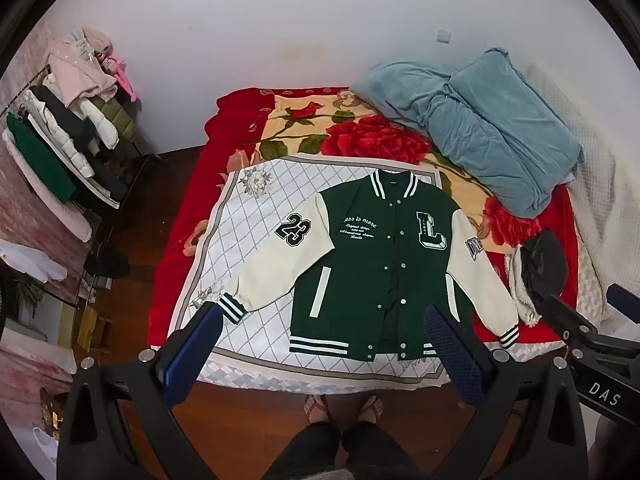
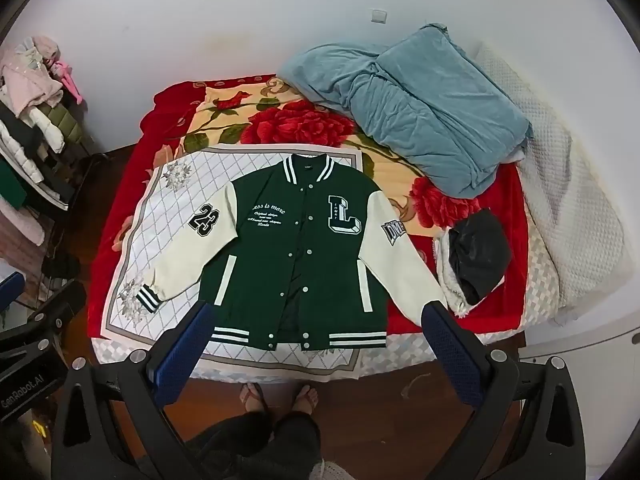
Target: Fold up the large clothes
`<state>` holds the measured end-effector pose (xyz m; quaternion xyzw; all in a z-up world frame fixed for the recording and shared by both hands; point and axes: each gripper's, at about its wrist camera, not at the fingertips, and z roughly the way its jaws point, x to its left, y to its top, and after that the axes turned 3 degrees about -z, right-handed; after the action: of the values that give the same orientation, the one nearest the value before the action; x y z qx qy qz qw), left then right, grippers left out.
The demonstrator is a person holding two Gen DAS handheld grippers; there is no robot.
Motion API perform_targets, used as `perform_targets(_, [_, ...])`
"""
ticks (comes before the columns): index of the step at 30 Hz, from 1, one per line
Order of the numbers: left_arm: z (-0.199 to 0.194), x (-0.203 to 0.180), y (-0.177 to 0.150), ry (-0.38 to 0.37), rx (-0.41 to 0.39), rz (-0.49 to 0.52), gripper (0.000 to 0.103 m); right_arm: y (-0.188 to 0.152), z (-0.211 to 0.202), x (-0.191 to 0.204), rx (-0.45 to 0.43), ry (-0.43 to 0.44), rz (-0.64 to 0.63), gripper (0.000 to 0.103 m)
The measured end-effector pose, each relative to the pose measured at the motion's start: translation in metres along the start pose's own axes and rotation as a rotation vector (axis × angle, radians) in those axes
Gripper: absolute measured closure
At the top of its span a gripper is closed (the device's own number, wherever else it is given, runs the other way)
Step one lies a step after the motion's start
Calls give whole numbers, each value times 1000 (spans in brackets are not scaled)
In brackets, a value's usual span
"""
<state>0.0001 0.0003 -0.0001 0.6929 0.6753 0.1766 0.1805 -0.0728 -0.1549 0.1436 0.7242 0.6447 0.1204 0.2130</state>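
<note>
A green varsity jacket [image 1: 384, 264] with cream sleeves lies flat, front up, on a white quilted sheet [image 1: 248, 216] on the bed. It bears a "23" patch and a large "L". It also shows in the right wrist view [image 2: 296, 256]. My left gripper [image 1: 324, 320] is open and empty, held high above the jacket's hem. My right gripper [image 2: 316, 316] is open and empty, also above the hem. The right gripper's body [image 1: 592, 344] shows at the right edge of the left wrist view.
A rolled blue blanket [image 1: 480, 128] lies at the bed's far right. A black and white garment [image 2: 476, 256] lies right of the jacket. A clothes rack [image 1: 68, 136] stands left. The person's feet [image 1: 344, 404] are on the wooden floor at the bed's front edge.
</note>
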Motion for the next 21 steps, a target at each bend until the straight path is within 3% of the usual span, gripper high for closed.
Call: perform_targets(21, [1,0,0,3,-2,-1,0,-3,-8,1,6,1,1,0])
